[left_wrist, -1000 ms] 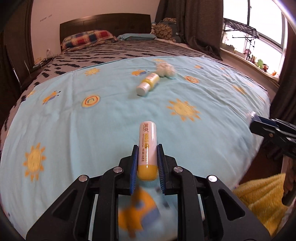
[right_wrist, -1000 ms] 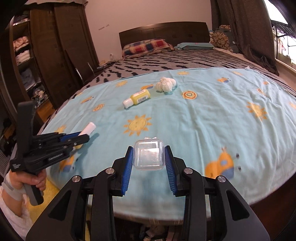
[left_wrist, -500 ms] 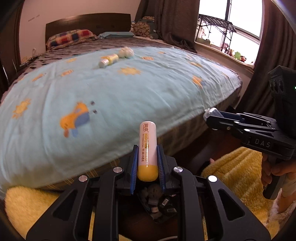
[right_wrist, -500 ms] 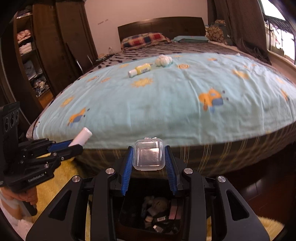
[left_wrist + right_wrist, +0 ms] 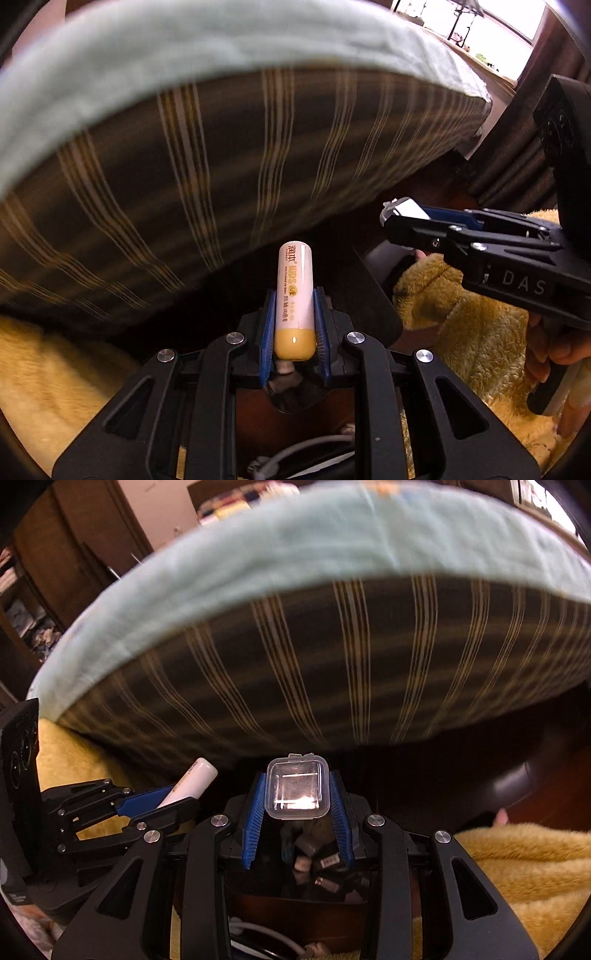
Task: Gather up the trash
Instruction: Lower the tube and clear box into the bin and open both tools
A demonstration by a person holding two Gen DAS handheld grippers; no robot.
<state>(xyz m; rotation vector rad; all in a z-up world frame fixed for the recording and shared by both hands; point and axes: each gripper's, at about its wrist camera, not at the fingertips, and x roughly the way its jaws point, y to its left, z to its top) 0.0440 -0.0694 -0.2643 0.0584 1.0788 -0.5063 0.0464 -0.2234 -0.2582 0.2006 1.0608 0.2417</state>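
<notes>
Left claw (image 5: 294,325) grips a white lip balm tube (image 5: 294,295) with a yellow base between blue pads, held below the bed's striped side (image 5: 207,158); beside it, the right claw (image 5: 402,214) hangs over a yellow fluffy rug (image 5: 469,325).

Right claw (image 5: 297,794) clamps a clear plastic box (image 5: 297,788) above a dark bin (image 5: 317,871) of scraps, left claw (image 5: 162,805) alongside.

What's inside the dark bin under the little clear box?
Below the clear box held by the right gripper, the bin holds a jumble of small dark and white bits of trash. The gripper covers most of it, so the rest stays hidden.
</notes>
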